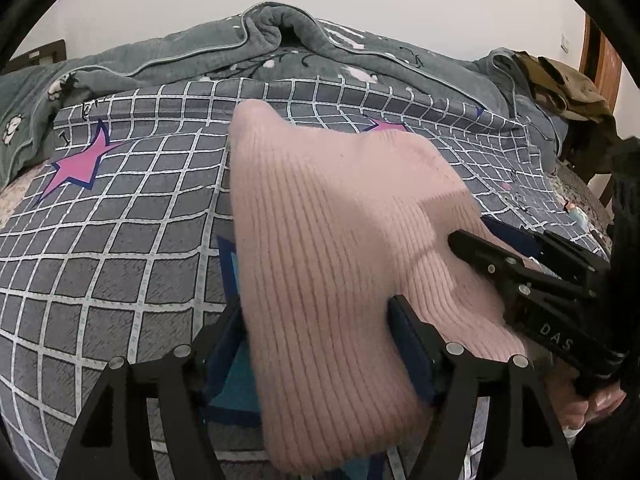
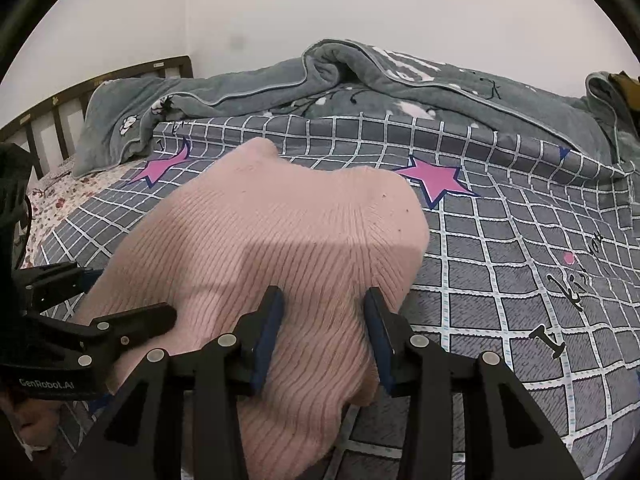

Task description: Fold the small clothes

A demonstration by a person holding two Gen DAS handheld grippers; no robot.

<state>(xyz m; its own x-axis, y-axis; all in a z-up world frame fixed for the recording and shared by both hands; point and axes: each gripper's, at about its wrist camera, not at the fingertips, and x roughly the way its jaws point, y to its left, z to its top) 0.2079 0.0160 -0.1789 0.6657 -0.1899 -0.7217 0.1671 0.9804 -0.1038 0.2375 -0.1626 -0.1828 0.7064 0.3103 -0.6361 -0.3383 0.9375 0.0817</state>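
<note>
Bedding, a grey grid-patterned quilt cover (image 2: 500, 280) with pink stars, carries the pink ribbed knit garment (image 2: 280, 232), apparently part-folded. Left tool (image 1: 320, 344) straddles it wide; right tool (image 2: 324, 332) pinches its bunched edge (folding seems unfinished).

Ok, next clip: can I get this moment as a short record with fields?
setting: bed with grey checked cover, pink stars printed on it
background: crumpled grey blanket
garment: pink ribbed knit, spread on the cover, near edge at both grippers
left gripper: knit between its fingers, grip unclear
right gripper: closed on bunched knit
</note>
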